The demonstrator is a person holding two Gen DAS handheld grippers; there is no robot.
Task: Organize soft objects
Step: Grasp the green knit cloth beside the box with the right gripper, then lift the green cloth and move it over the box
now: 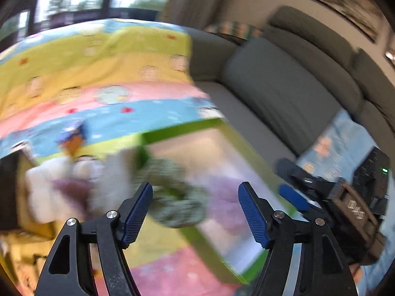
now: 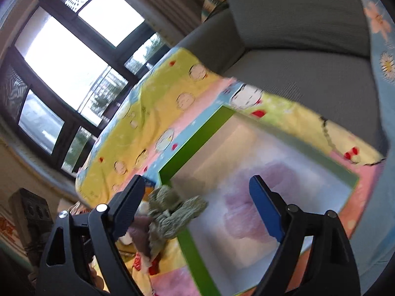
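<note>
A green-rimmed box (image 1: 180,130) lies on a colourful cartoon blanket (image 1: 98,61); a pale purple soft item (image 1: 222,197) lies inside it. A grey-green knitted cloth (image 1: 177,197) hangs over the box's near-left rim. A white and purple plush pile (image 1: 69,185) lies left of the box. My left gripper (image 1: 195,212) is open and empty just above the cloth and the box. My right gripper (image 2: 197,209) is open and empty over the same box (image 2: 197,138), with the cloth (image 2: 172,214) at its left finger. The right gripper also shows in the left wrist view (image 1: 293,197). Both views are motion-blurred.
A grey sofa (image 1: 284,93) with cushions runs behind and right of the blanket. A light blue flowered cloth (image 1: 340,148) lies on the sofa seat. Windows (image 2: 61,56) stand beyond the blanket's far edge. A dark speaker-like box (image 2: 32,212) stands low left.
</note>
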